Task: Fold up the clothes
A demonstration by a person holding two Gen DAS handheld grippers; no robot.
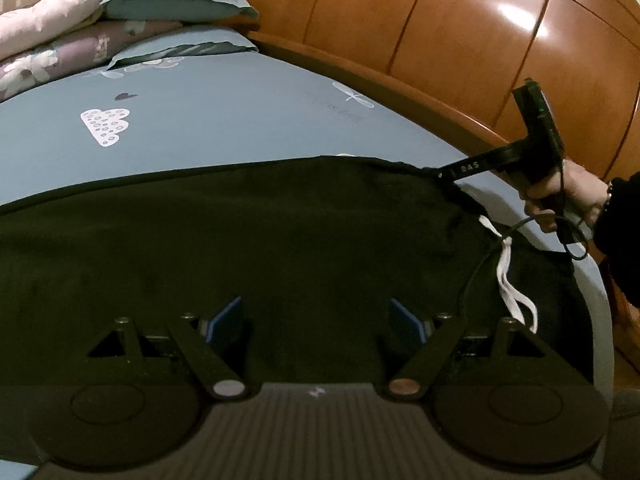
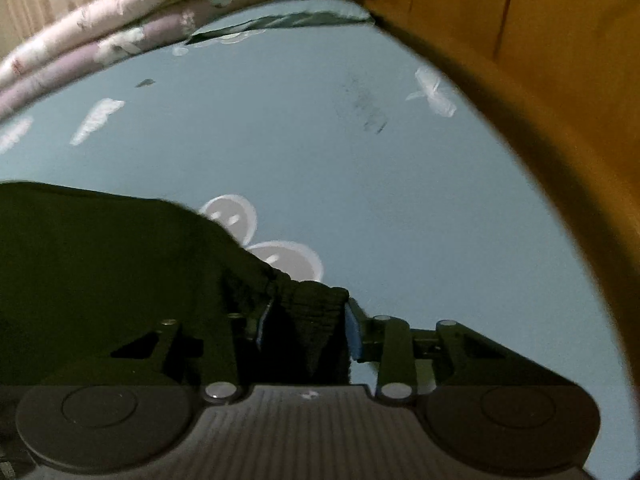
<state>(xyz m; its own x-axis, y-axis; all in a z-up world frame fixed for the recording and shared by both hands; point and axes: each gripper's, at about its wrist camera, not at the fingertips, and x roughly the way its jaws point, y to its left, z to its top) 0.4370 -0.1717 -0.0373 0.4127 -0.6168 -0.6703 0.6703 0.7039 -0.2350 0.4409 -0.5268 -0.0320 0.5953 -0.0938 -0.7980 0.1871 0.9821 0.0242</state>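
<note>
A: Where is the garment lying?

B: A dark garment [image 1: 260,240] is spread flat over the blue printed bedsheet [image 1: 224,120], its far edge running nearly straight across the left wrist view. Its white drawstring [image 1: 508,272] trails at the right end, so it looks like a pair of trousers or shorts, though I can't tell which.

A: How is the left gripper [image 1: 316,322] posed?

B: It tilts downward over the middle of the cloth with its jaws set wide. The blue pads [image 1: 228,320] stand well apart with nothing between them. Whether they touch the fabric below I can't tell.

A: And the right one?

B: In the left wrist view the right gripper [image 1: 442,174] reaches in from the right, a hand [image 1: 564,196] wrapped round its handle, a dark sleeve [image 1: 620,224] behind, a black cable [image 1: 520,232] looping below. Its tip meets the garment's upper right corner.

A: Is it gripping?

B: Its own camera shows the gathered elastic waistband [image 2: 312,312] bunched between the fingers, jaws at a narrow setting. The right pad [image 2: 353,332] sits against the fabric; the left side is too dark and blurred to confirm a firm pinch.

A: Anything else around?

B: Stacked pillows [image 1: 180,4] and a folded floral quilt [image 1: 52,24] at the bed's far left, and a glossy wooden headboard [image 1: 460,32] along the far right.
</note>
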